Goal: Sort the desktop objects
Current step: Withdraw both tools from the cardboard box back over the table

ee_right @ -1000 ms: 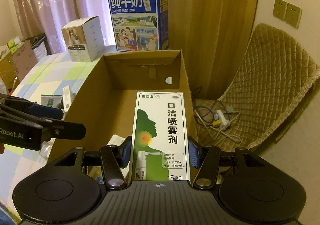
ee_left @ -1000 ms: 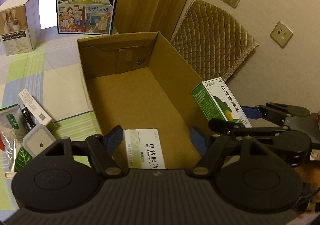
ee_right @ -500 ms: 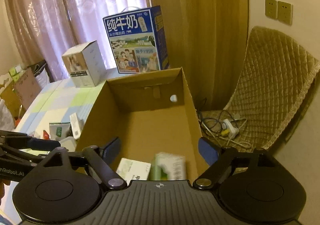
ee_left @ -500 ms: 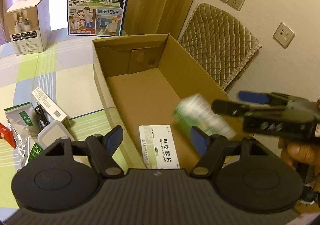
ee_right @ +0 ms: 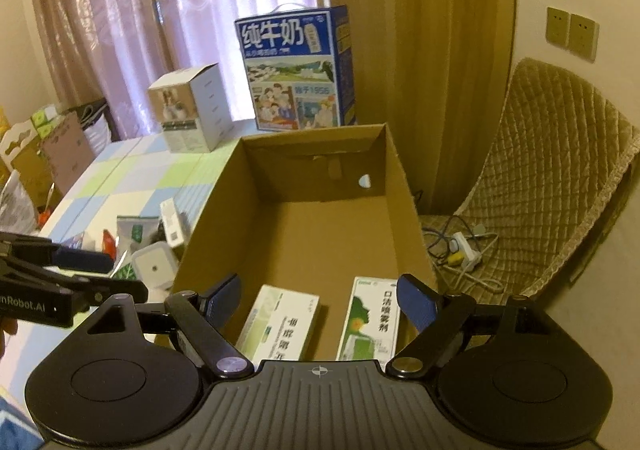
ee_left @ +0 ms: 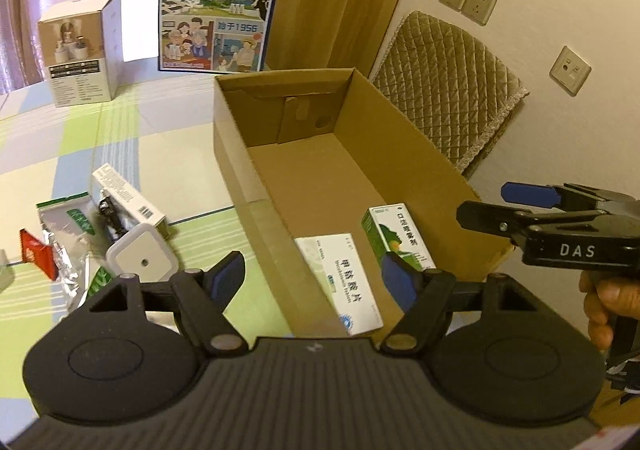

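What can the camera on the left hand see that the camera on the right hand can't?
Only the left wrist view shows a square beige wall socket and the person's hand holding the right tool.

Only the right wrist view shows pink lace curtains and a white power strip with cables on the floor.

Both show the open brown cardboard box, holding a white medicine box and a green-and-white spray box, and the blue milk carton.

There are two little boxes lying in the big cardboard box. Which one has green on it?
The green-and-white spray box, lying nearest the carton's right wall. The other one, the white tablet box, is mostly plain white.
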Available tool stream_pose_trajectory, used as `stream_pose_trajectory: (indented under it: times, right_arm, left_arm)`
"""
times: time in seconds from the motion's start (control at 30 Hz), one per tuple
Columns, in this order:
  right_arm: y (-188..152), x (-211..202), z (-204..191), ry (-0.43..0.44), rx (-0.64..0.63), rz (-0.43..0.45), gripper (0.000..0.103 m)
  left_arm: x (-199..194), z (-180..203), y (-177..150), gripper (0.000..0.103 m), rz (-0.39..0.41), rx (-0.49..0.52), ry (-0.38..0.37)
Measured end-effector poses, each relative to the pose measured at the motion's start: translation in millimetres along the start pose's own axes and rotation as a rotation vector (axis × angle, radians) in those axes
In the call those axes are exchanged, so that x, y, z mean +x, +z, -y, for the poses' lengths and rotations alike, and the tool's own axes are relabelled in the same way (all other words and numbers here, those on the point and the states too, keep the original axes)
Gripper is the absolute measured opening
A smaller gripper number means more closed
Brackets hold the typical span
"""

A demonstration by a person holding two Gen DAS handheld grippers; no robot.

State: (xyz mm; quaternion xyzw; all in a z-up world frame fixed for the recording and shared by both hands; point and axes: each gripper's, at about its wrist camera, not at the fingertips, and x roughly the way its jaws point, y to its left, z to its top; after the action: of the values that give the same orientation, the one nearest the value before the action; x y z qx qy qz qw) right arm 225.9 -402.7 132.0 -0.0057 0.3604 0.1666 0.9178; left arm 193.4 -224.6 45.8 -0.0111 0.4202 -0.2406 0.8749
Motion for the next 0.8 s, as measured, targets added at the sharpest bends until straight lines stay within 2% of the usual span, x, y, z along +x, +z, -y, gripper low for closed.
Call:
stream_pose_trajectory:
  times: [0.4,0.8]
  right_arm:
    - [-13.0,-12.0,-49.2,0.036,-0.072,-0.022,0.082]
    - [-20.3,-10.4,-117.0,0.095,-0.193,-0.038,0.082]
  left_arm:
    - [-40.1,-41.1,-33.1,0.076,0.012,-0.034,0.056]
    - [-89.3,-105.4,-80.2,0.086,0.032,-0.086,0.174]
